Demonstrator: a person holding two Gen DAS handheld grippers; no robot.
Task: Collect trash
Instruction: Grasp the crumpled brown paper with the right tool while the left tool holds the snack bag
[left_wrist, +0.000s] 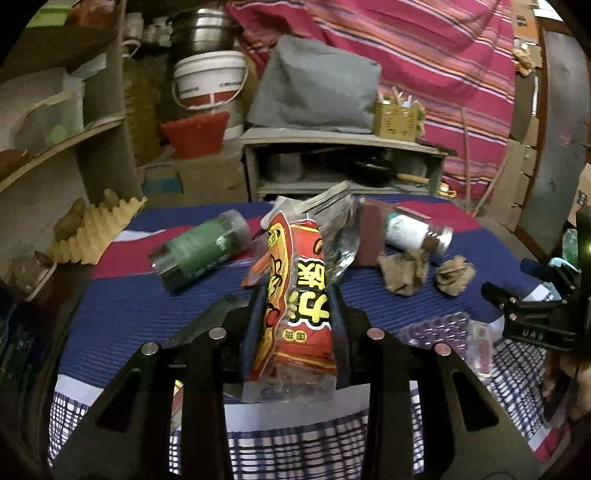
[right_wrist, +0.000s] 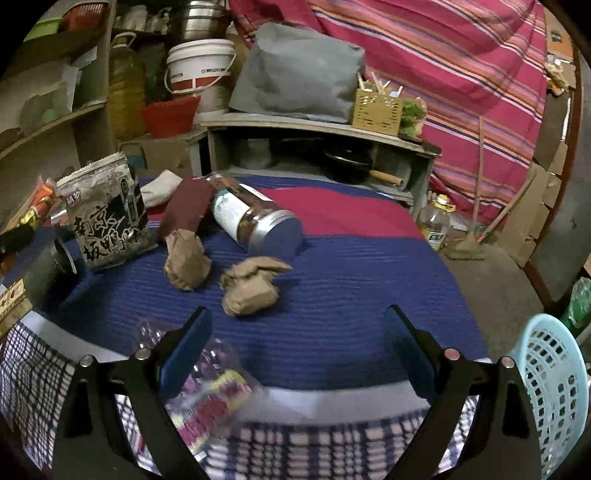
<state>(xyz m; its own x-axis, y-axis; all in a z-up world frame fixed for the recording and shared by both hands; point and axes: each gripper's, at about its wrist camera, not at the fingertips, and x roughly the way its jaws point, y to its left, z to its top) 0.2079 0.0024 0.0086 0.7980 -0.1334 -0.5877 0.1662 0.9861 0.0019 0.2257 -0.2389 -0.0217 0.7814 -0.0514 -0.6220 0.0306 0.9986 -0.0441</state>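
Note:
My left gripper (left_wrist: 295, 295) is shut on a red and yellow snack wrapper (left_wrist: 295, 302) and holds it upright above the cloth-covered table (left_wrist: 147, 306). My right gripper (right_wrist: 297, 314) is open and empty over the near part of the table; it also shows in the left wrist view (left_wrist: 517, 302). Two crumpled brown paper balls (right_wrist: 186, 264) (right_wrist: 251, 290) lie just ahead of it. A crushed clear plastic bottle (right_wrist: 207, 391) lies under its left finger. A black and silver snack bag (right_wrist: 107, 218) stands at the left. A light blue basket (right_wrist: 554, 391) is at the right.
A jar with a silver lid (right_wrist: 255, 218) and a green jar (left_wrist: 201, 247) lie on the table, with a dark red block (right_wrist: 184, 210) between. A low shelf (right_wrist: 314, 147), buckets and a striped cloth stand behind. The floor at the right holds a bottle (right_wrist: 436, 221).

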